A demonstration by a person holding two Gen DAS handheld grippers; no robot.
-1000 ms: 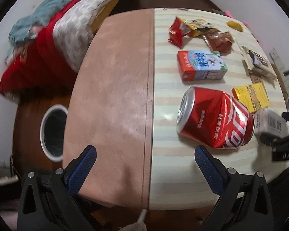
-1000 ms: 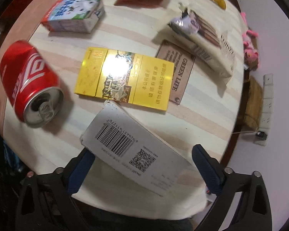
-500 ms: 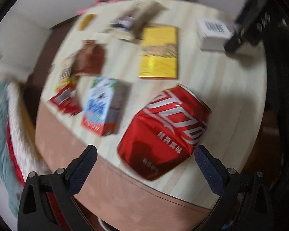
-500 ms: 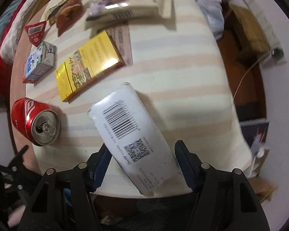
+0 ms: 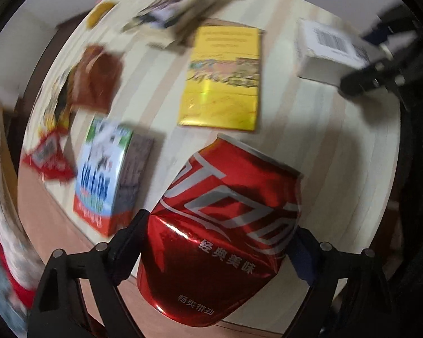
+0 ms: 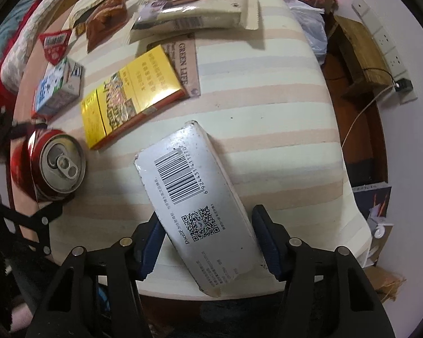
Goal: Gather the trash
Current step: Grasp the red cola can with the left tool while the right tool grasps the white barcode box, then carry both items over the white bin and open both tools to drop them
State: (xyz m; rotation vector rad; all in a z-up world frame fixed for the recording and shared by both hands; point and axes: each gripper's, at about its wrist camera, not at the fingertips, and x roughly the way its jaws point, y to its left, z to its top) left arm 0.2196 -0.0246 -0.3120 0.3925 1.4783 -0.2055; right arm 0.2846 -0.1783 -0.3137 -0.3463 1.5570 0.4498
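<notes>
- The left tool [image 5: 217,246] points down over the near edge of the striped worktop [image 5: 338,152], its jaws wide and just now closing in, with the dented red can [image 5: 225,233] lying on its side between them.
- The left pad sits against the can's crumpled side; the right pad is at the can's other flank, but blur leaves it unclear whether it presses, so a firm grip cannot be told.
- Left of the can in that view lies a blue-and-white milk carton [image 5: 104,180], and further left a red triangular wrapper [image 5: 48,157] and a brown snack bag [image 5: 96,79].
- Beyond the can lies a flat yellow box [image 5: 222,76], well apart from the tool.
- The right tool [image 6: 207,238] also points down, its jaws narrower and just now closing, astride the near end of a white box [image 6: 194,194] with a barcode and QR code.
- The white box lies slantwise at the worktop's near edge, one corner past the rim; the left pad meets its long side, while the right pad is just beside the other side with a thin gap showing.
- In the right wrist view, the can lies well to the left of the white box, open end toward the camera, with the left tool's black frame around it.
- A cream biscuit packet [image 6: 194,11] lies at the far side.
</notes>
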